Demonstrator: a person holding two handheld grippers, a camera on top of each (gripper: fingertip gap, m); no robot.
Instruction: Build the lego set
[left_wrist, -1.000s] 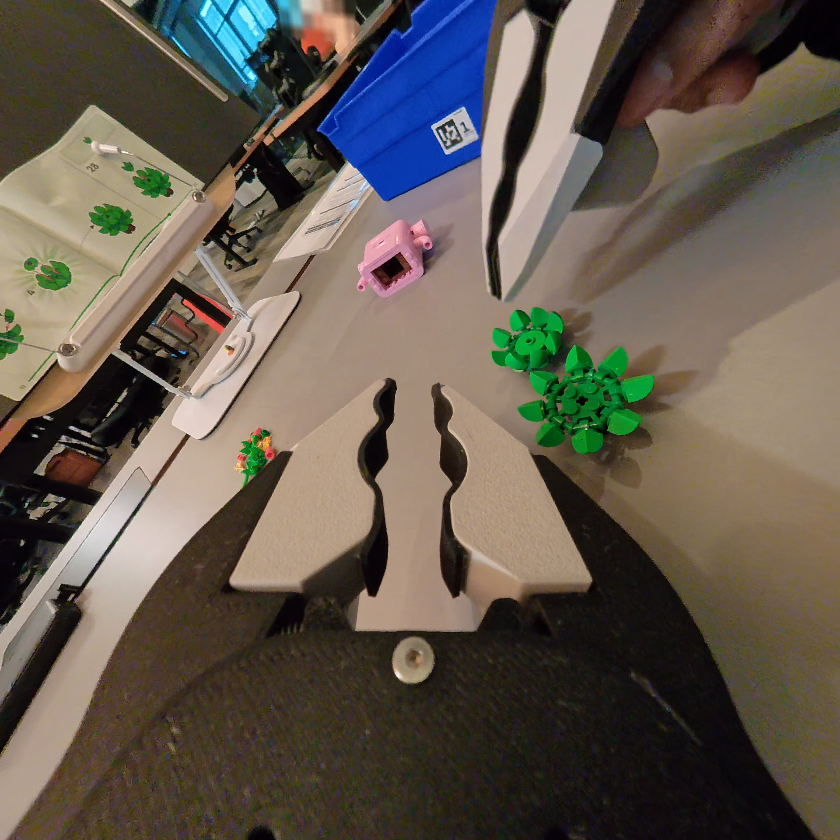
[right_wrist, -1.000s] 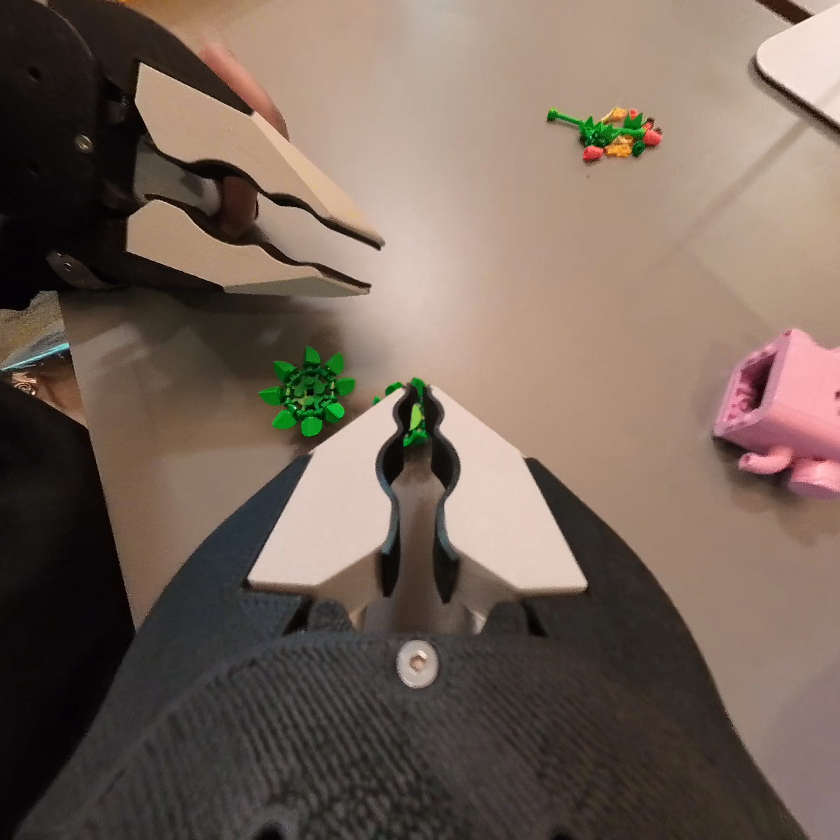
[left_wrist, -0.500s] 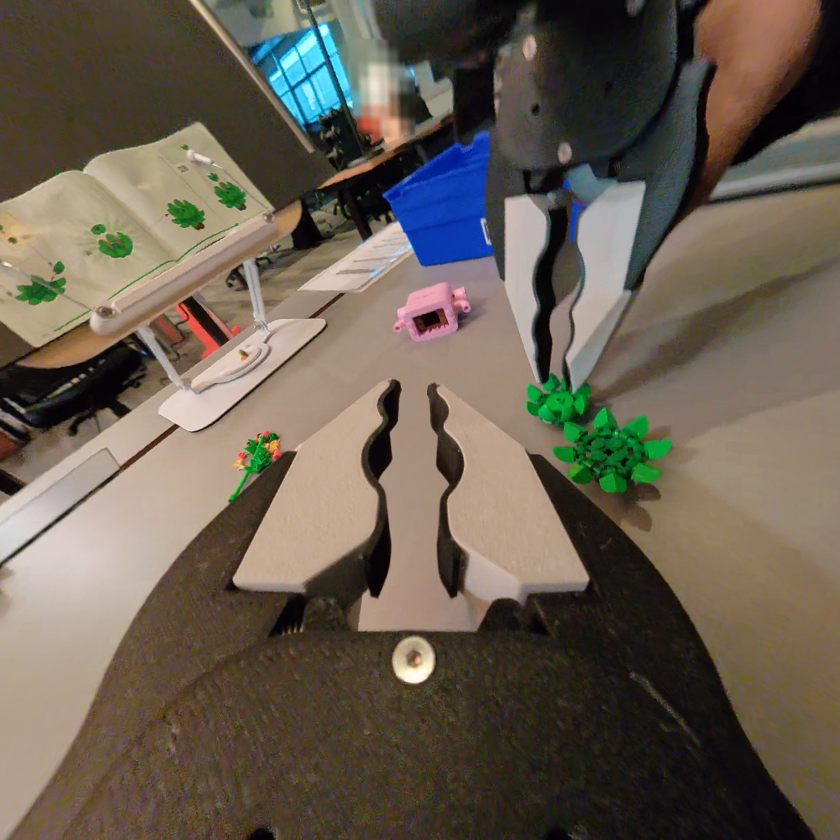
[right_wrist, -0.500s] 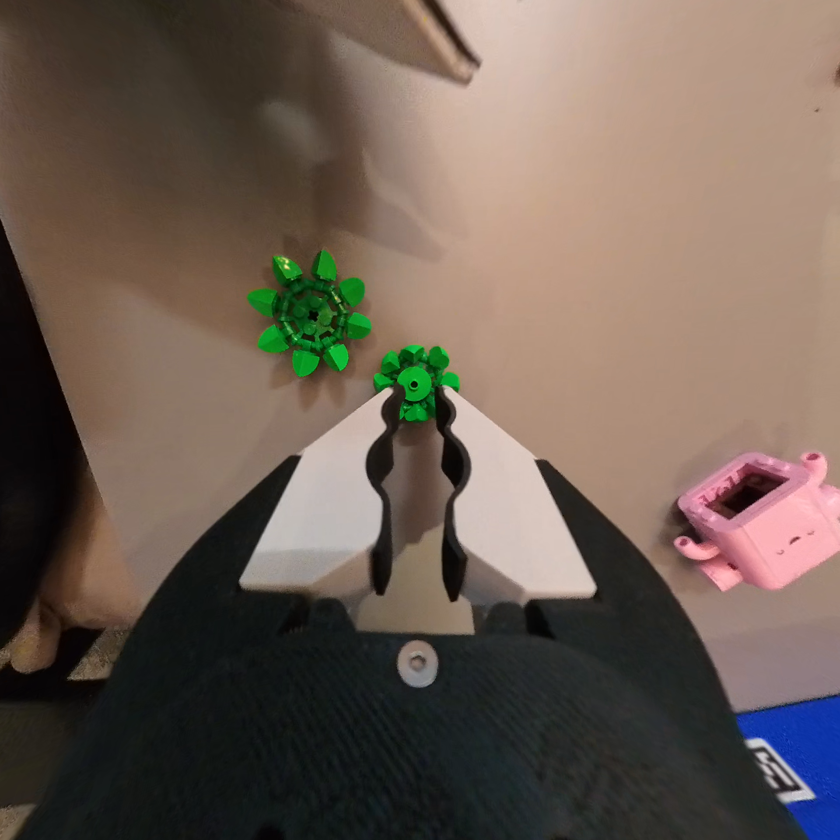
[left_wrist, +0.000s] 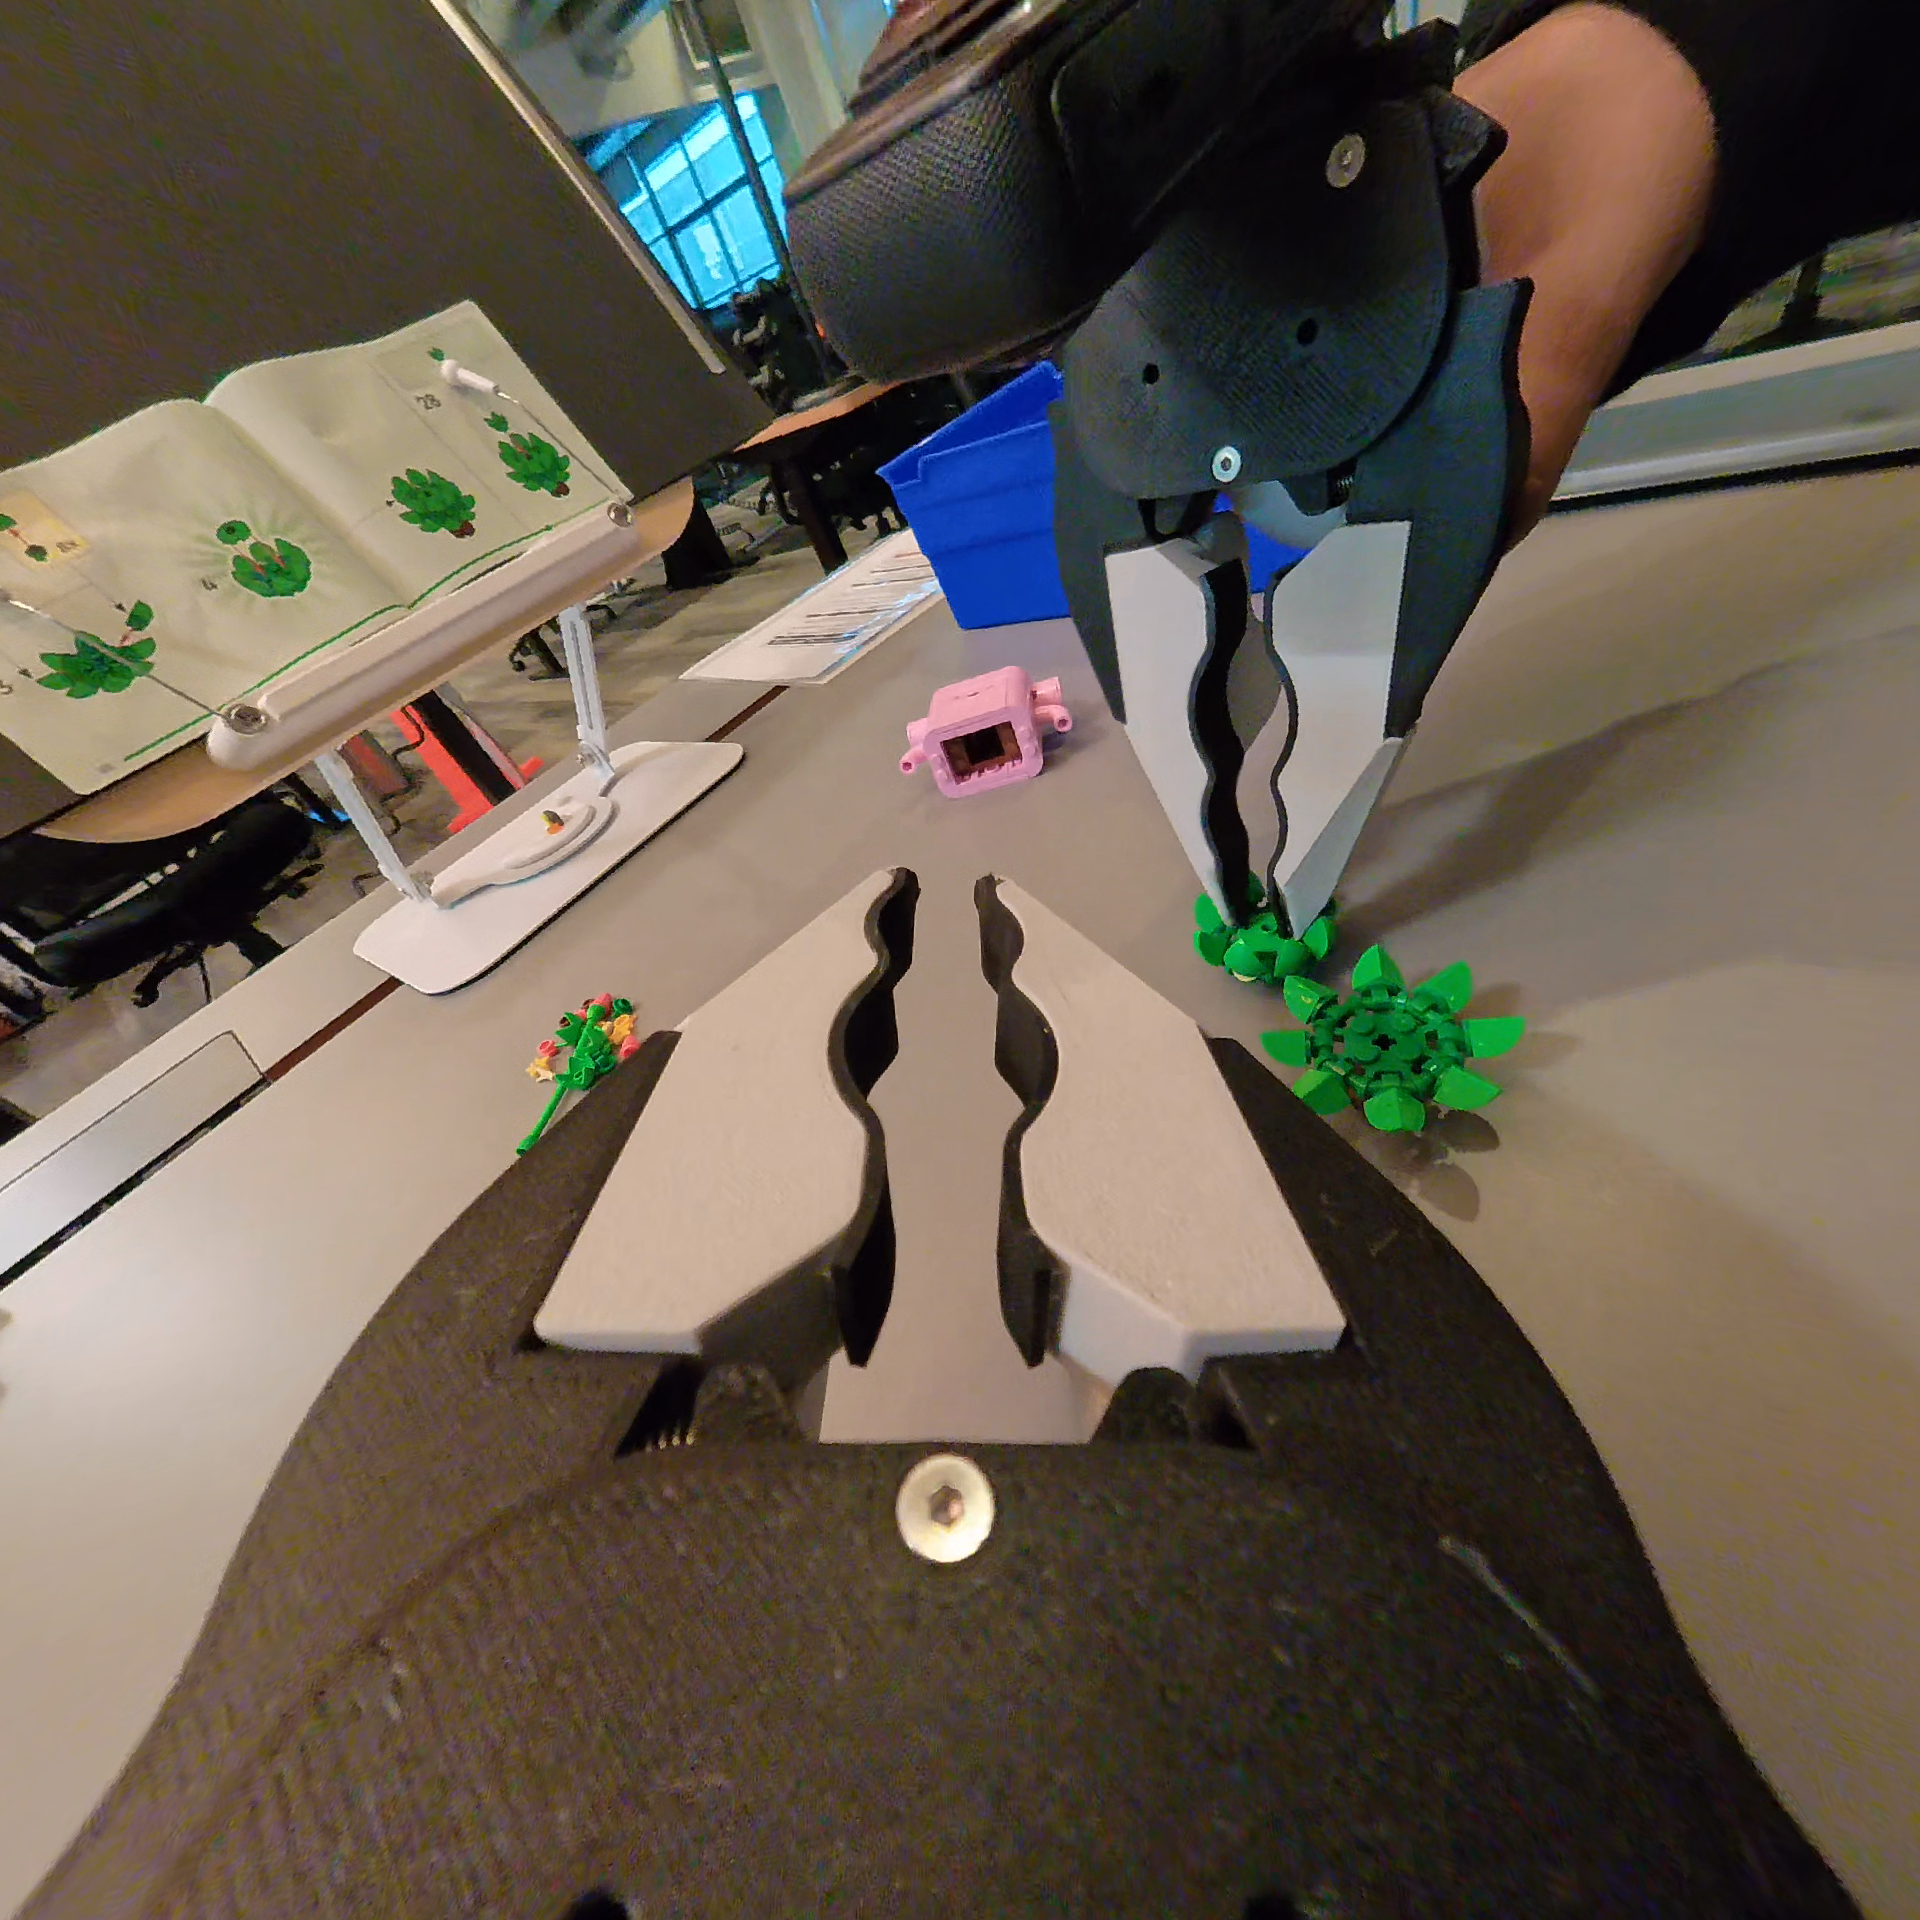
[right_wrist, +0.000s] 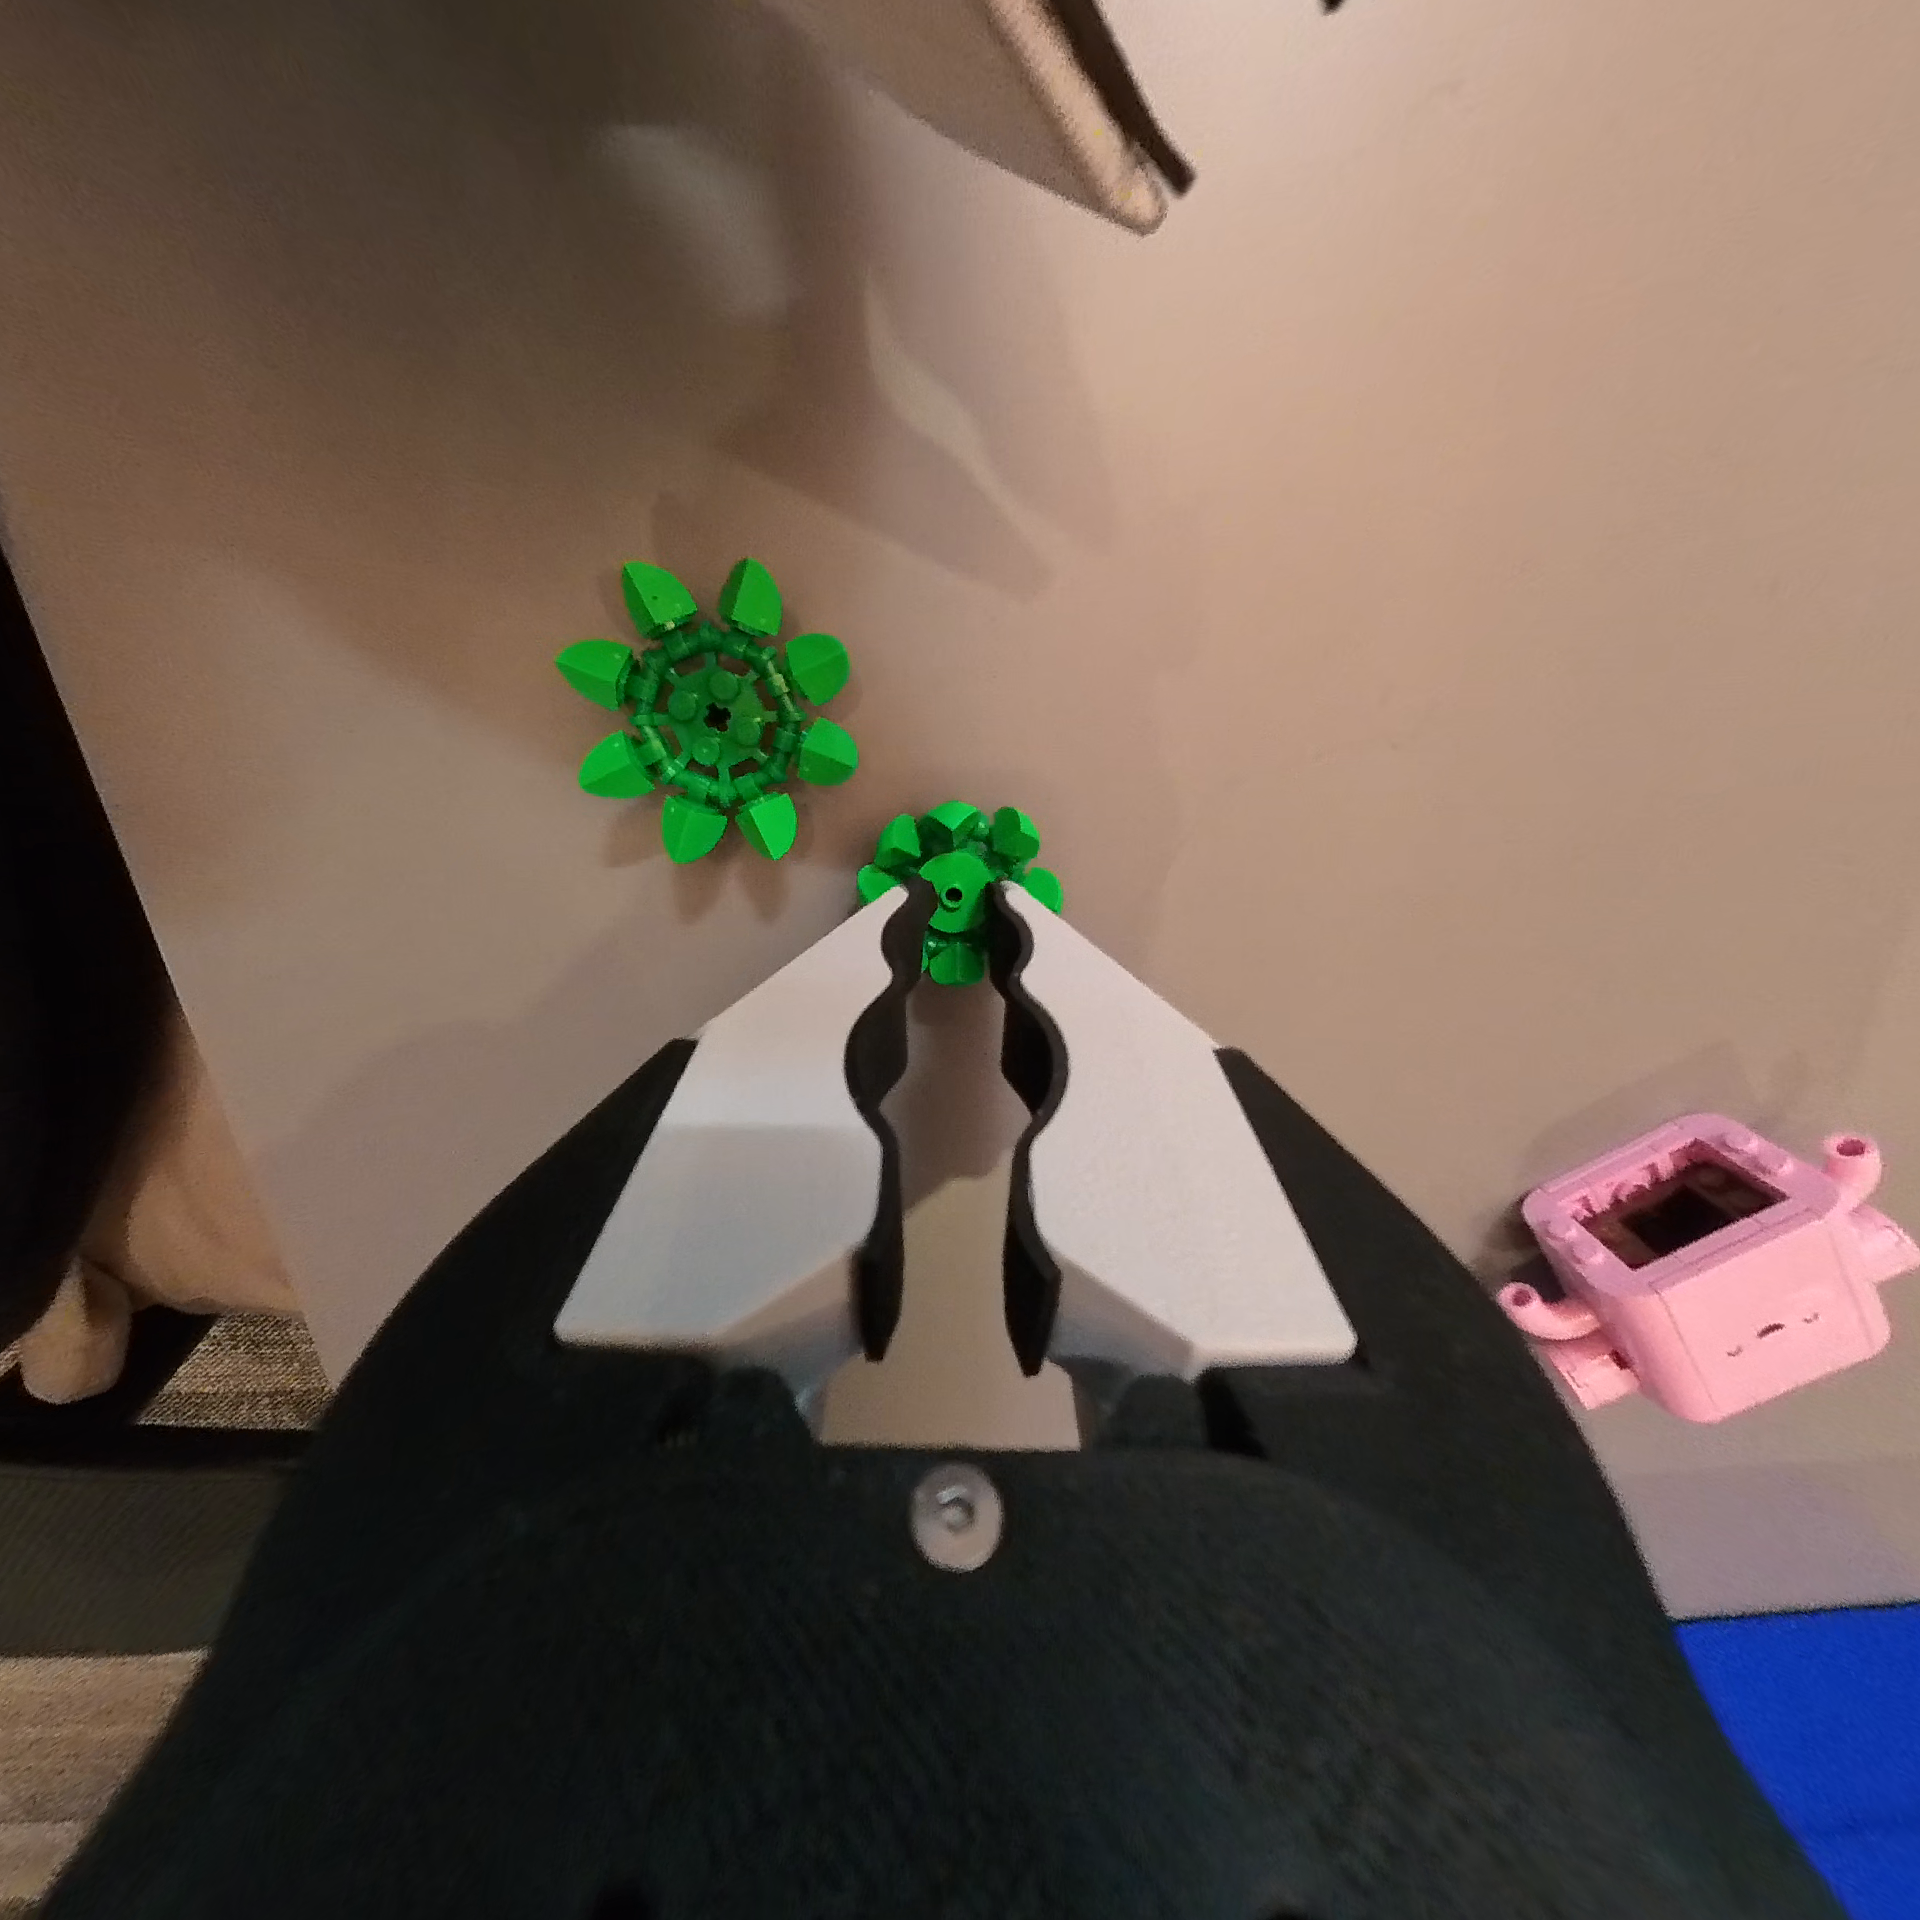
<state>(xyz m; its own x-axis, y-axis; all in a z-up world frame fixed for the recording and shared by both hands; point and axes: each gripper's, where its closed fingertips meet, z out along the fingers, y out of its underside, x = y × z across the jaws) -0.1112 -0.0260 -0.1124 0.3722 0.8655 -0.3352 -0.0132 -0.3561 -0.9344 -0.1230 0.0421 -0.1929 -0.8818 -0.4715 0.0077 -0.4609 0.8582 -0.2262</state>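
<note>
- The left gripper (left_wrist: 945, 894) hangs low over the counter (left_wrist: 1558, 1558) with its fingers a narrow gap apart and nothing between them. Over the last second it has levelled out but has taken up no piece.
- Just ahead and to its right, the large leaf ring (left_wrist: 1387, 1044) lies flat on the counter, untouched, in the same place as a second ago.
- Touching or nearly touching that ring sits the small leaf cluster (right_wrist: 961, 888). The right gripper (right_wrist: 951, 899), which a second ago was raised and slanted above the pieces, has tipped upright and come straight down, and its fingers now stand narrow on either side of the cluster's centre stud. Whether they press it yet I cannot tell.
- This looks like the start of a pick: the cluster probably goes onto the ring next.
- Farther off, a small flower sprig (left_wrist: 582, 1049) lies to the left, and the pink pot (left_wrist: 982, 732) rests on its side beyond.
- Behind them stand the instruction booklet (left_wrist: 291, 551) on its holder and a blue bin (left_wrist: 977, 520).
</note>
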